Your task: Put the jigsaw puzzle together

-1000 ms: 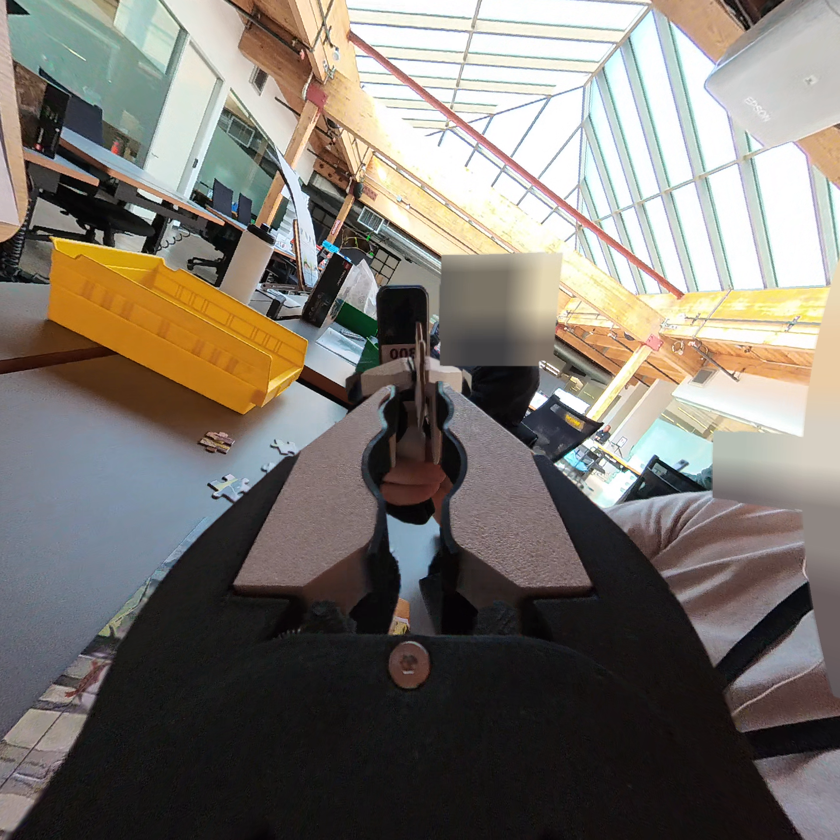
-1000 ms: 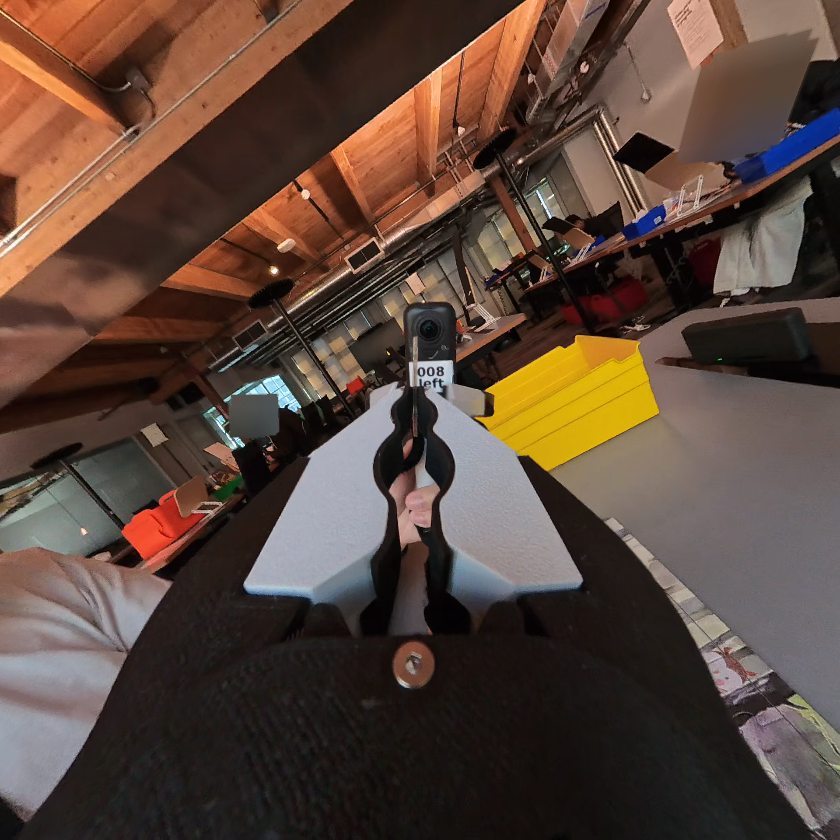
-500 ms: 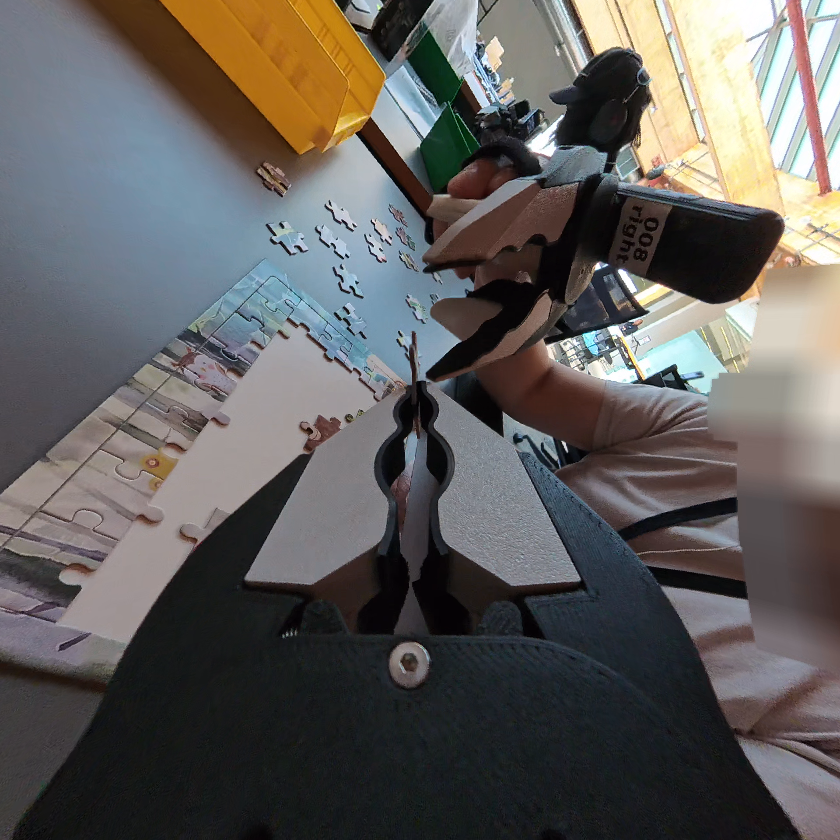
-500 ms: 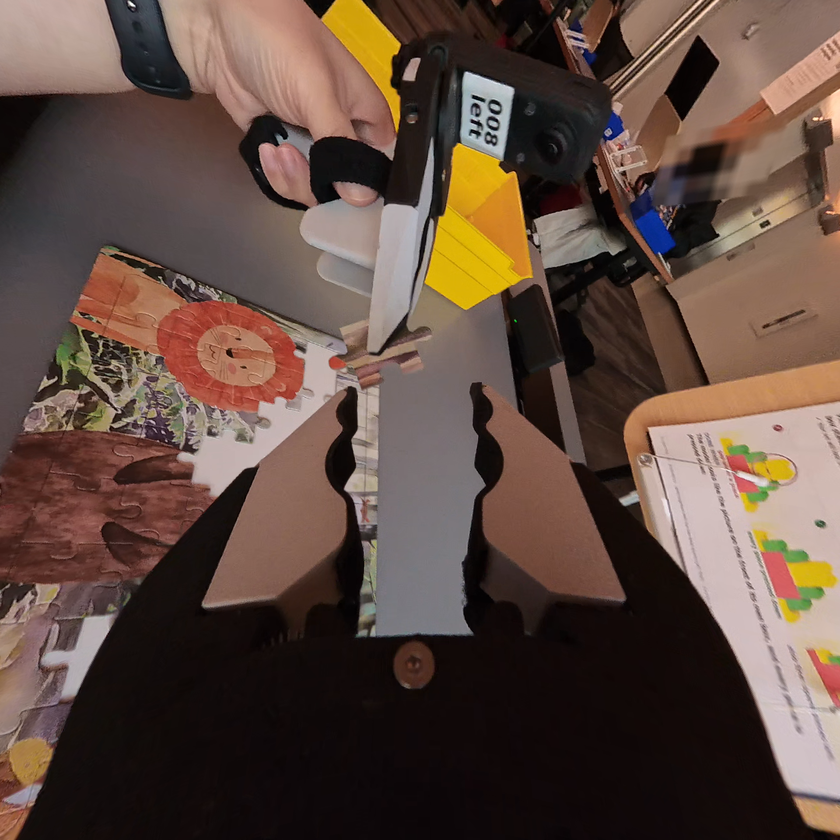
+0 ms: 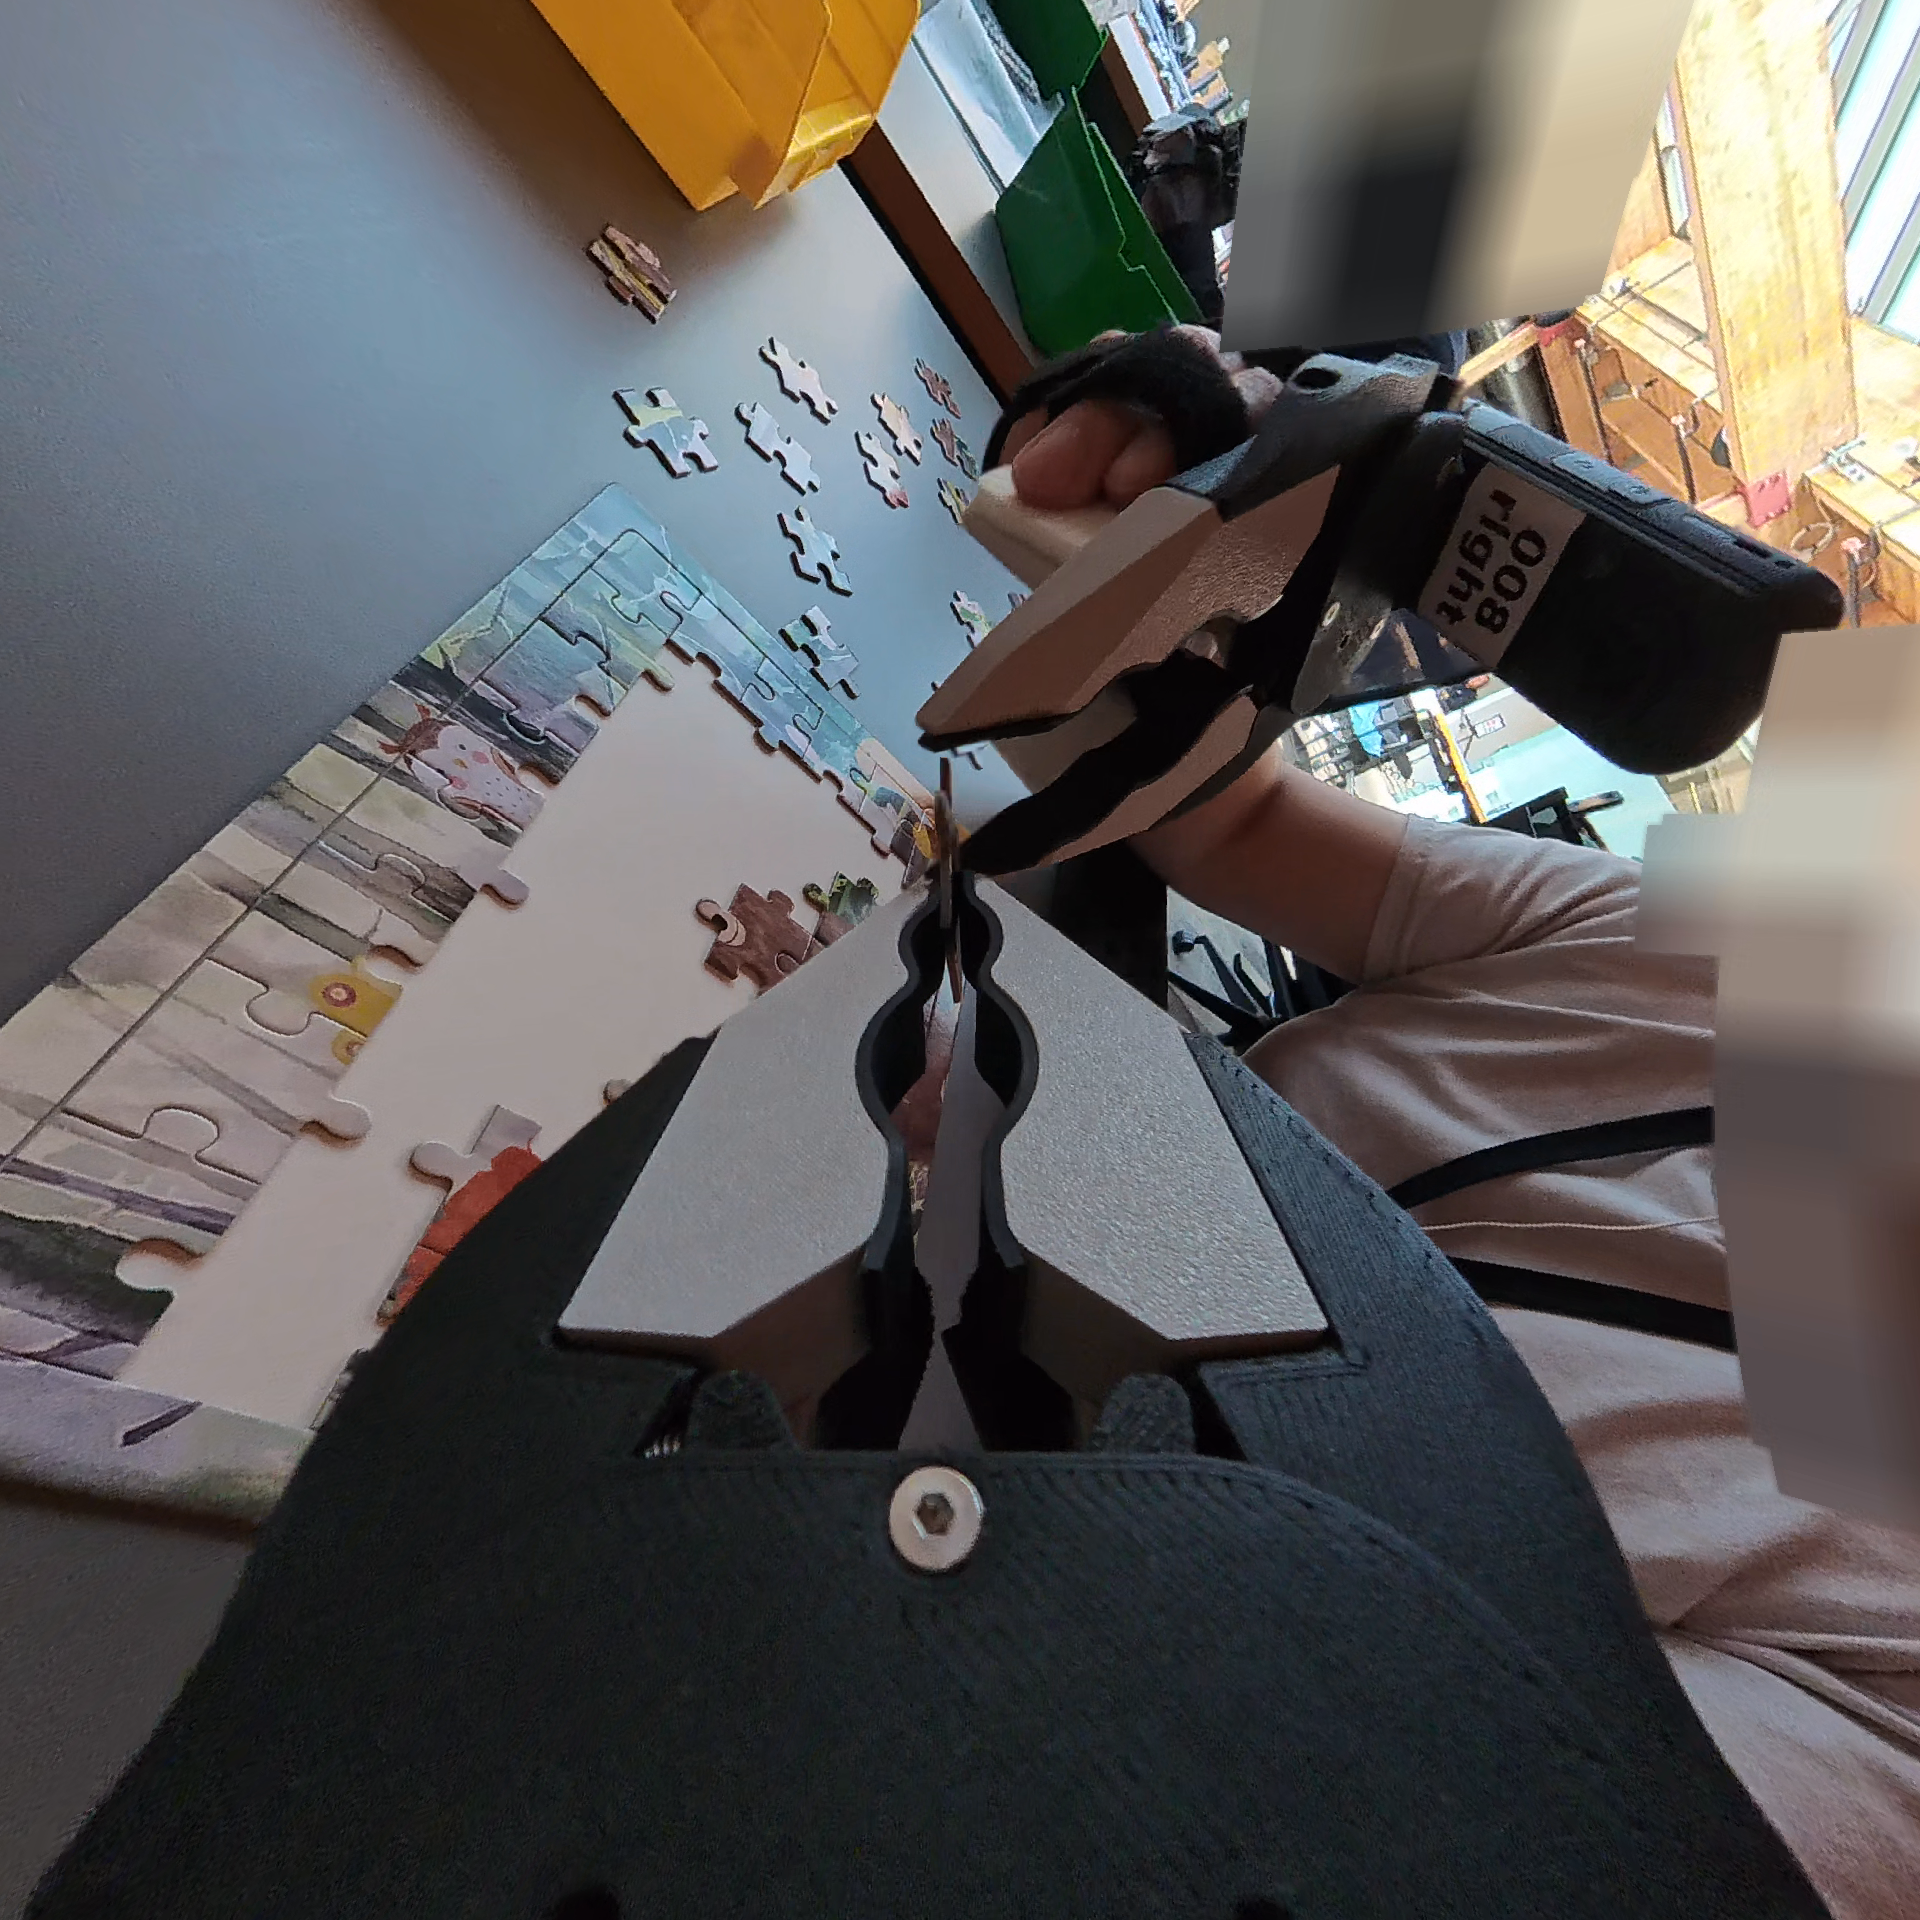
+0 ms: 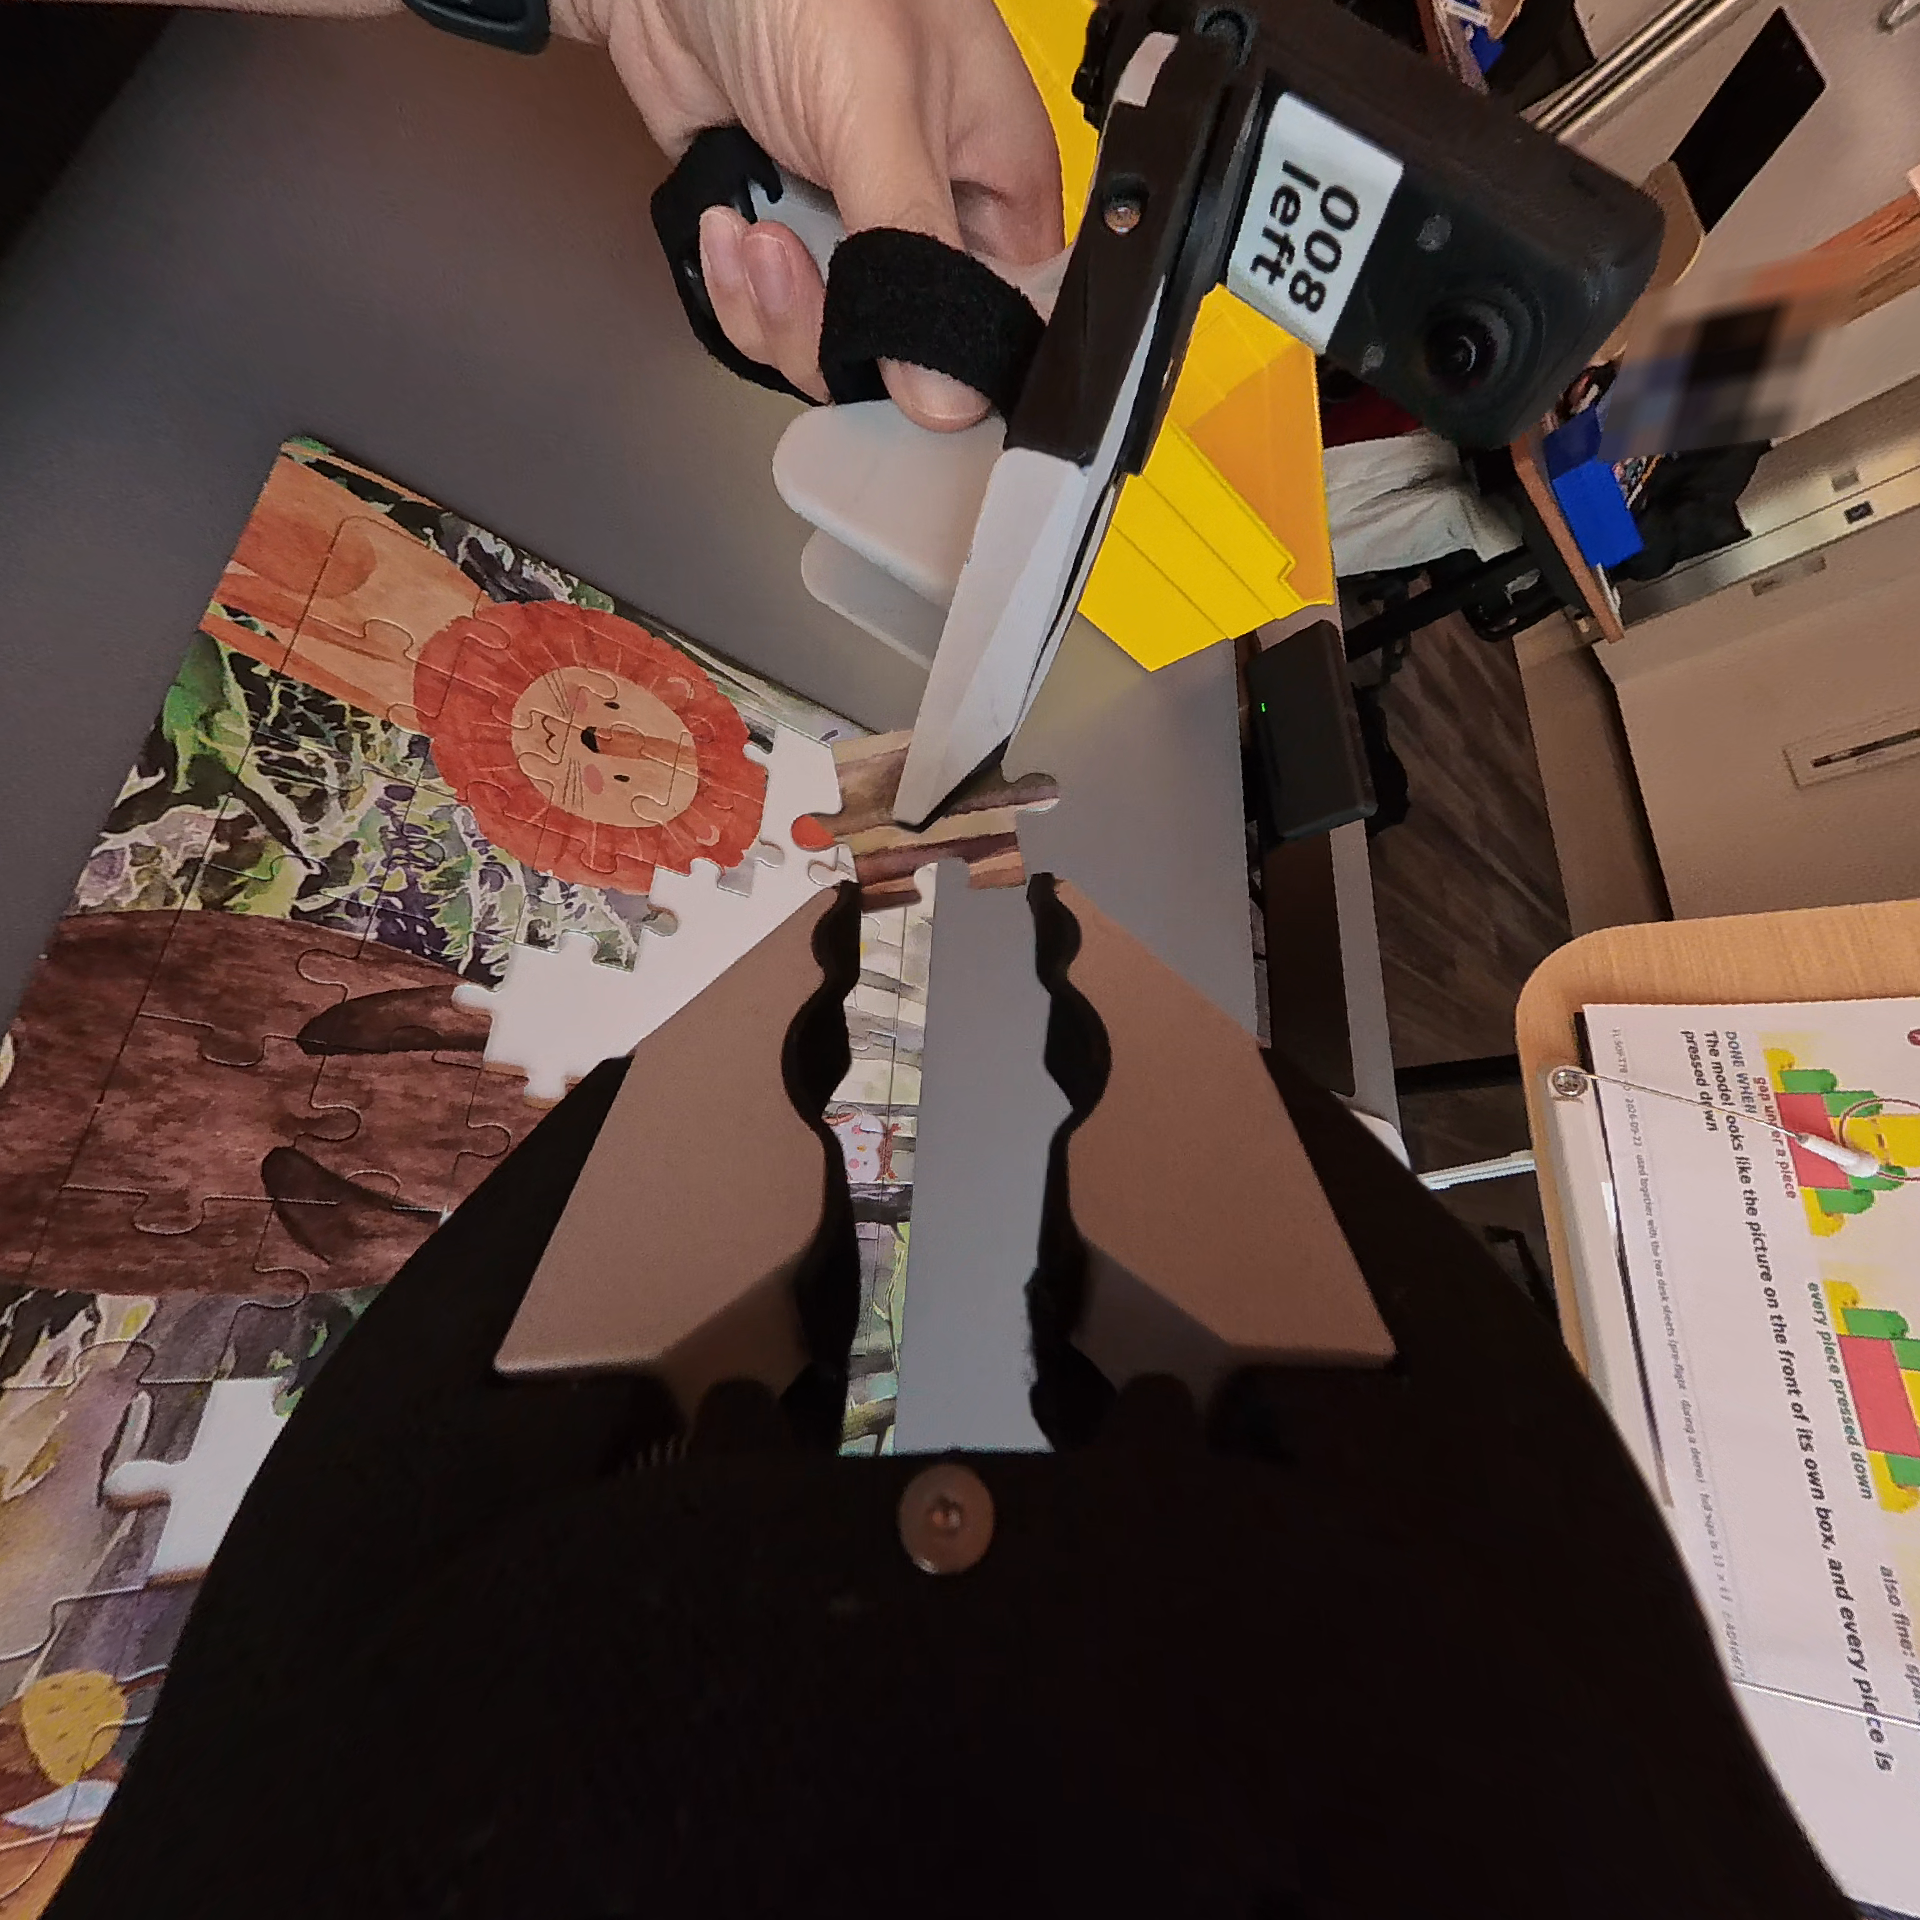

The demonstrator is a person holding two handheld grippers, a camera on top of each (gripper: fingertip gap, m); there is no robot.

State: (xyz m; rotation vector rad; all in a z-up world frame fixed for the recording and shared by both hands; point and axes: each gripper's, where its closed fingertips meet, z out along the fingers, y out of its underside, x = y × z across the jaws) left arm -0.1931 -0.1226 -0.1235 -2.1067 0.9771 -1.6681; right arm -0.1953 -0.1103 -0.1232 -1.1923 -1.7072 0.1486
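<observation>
My left gripper [image 5: 948, 896] is shut on a brown and tan jigsaw piece [image 6: 971, 831], held in the air above the puzzle; the piece shows edge-on in the left wrist view [image 5: 943, 831]. My right gripper [image 6: 943, 888] is open, its fingertips just short of the piece's lower edge. In the left wrist view the right gripper [image 5: 956, 790] has one finger on each side of the piece. The partly built puzzle [image 6: 582, 738] lies flat on the grey table, with a lion's face and a white unfilled area [image 5: 623, 831].
Several loose pieces [image 5: 790, 447] lie on the table beyond the puzzle. A yellow bin [image 6: 1195, 540] stands at the far edge, with green bins [image 5: 1081, 239] behind it. A black box [image 6: 1304, 727] and a wooden board with a printed sheet [image 6: 1766, 1299] are on the right. Both grippers' tips are close together, under 4 cm apart.
A second ago both grippers pointed upward, shut on the piece. The right one opened and both tilted down over the puzzle. Since half a second ago the right gripper has moved closer to the piece.
</observation>
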